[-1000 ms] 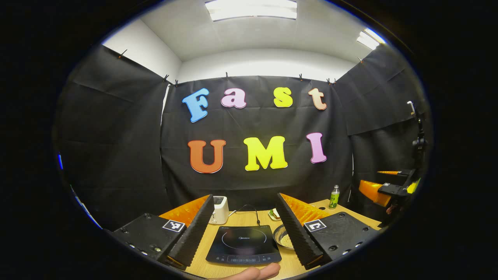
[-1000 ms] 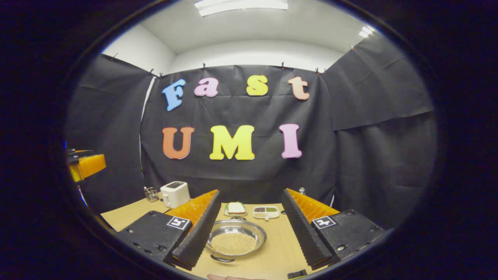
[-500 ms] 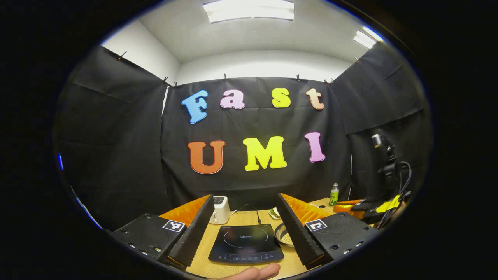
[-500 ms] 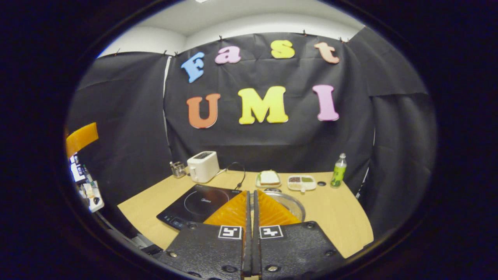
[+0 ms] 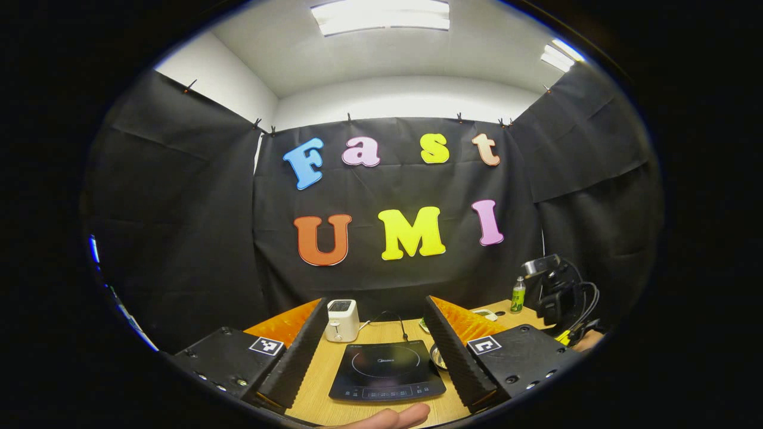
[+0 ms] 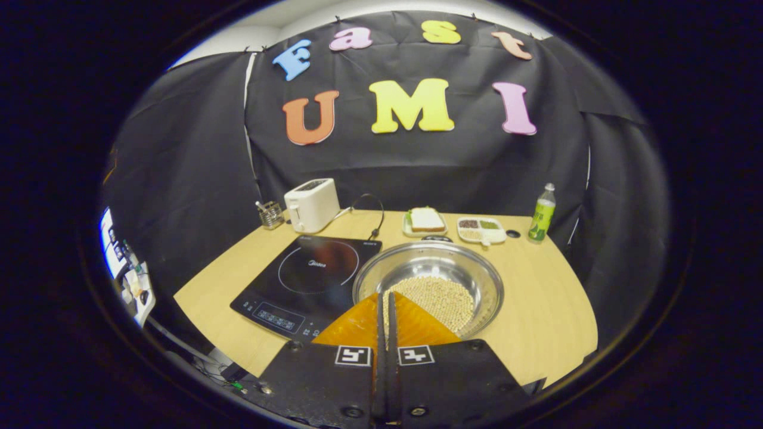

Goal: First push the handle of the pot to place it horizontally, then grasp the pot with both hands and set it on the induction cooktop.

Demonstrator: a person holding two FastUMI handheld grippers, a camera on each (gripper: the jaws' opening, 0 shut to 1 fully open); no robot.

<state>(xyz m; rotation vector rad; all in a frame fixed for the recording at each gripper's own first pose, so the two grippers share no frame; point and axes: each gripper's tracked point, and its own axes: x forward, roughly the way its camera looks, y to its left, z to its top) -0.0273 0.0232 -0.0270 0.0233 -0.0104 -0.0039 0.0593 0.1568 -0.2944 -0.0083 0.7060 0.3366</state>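
My right gripper (image 6: 385, 298) has its fingers pressed together, empty, poised over the near rim of the shiny round steel pot (image 6: 430, 283) of pale beans. The pot sits on the wooden counter (image 6: 536, 310), just right of the flat black induction cooktop (image 6: 310, 277). My left gripper (image 5: 375, 351) is spread wide, facing the cooktop. I judge that a clumsy push at the handle could skid or tip the pot, spilling beans.

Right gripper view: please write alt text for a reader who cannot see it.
The right claw, its fingers closed together, points down at the near rim of a steel pot holding pale beans. The pot sits on a wooden table beside a black induction cooktop, with a white toaster behind.
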